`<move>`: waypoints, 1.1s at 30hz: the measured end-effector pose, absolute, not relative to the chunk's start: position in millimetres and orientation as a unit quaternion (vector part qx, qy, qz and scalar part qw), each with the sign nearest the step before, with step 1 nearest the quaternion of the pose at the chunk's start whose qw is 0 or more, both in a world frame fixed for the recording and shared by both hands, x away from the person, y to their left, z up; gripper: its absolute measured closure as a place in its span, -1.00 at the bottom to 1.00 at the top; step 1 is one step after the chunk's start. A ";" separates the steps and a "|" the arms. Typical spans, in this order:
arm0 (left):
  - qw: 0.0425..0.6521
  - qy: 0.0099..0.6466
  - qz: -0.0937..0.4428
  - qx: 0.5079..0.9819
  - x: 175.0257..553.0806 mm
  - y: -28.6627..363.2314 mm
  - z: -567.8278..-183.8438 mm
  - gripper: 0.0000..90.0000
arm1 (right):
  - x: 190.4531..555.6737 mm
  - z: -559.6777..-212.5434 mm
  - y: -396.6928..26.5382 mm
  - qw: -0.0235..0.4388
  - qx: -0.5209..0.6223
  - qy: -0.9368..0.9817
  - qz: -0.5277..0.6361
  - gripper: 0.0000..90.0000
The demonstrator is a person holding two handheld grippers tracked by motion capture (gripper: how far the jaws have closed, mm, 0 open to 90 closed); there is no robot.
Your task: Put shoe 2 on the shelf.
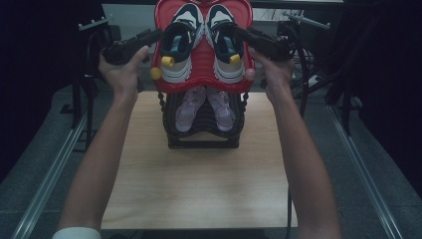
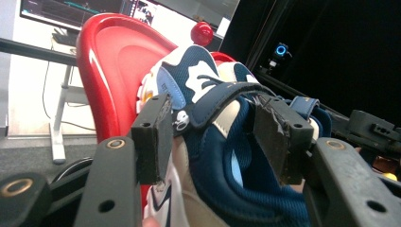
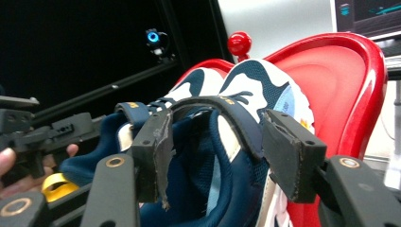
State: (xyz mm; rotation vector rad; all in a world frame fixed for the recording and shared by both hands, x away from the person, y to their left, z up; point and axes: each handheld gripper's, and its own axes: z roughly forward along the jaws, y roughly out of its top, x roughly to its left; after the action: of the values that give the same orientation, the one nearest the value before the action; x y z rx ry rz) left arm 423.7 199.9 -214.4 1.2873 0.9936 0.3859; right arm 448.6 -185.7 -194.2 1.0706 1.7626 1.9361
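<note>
On the top red tray (image 1: 201,84) of the rack, both navy-and-white sneakers are sitting side by side, so placing looks done; I'm just needing to back out. My left gripper (image 2: 222,137) is standing wide, left sneaker (image 2: 203,94) between the pads, unclamped. My right gripper (image 3: 222,151) is likewise gaping around the right sneaker (image 3: 255,90). Pink shoes (image 1: 204,107) are sitting on the tier below.
</note>
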 end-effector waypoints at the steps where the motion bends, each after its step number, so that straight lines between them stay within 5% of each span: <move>1: 0.671 0.440 0.170 0.572 422.1 201.6 -215.2 0.04 | 446.7 -195.2 -187.6 0.151 0.373 0.612 0.681 -0.02; 33: 0.671 0.419 0.142 0.595 356.8 251.6 -284.6 -0.01 | 391.6 -285.4 -266.9 0.132 0.378 0.585 0.705 0.06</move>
State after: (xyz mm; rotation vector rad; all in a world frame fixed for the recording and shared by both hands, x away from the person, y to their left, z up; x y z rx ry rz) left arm 356.8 251.6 -284.6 1.3415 0.9430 0.3200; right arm 391.6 -266.9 -285.4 1.0959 1.6987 2.0473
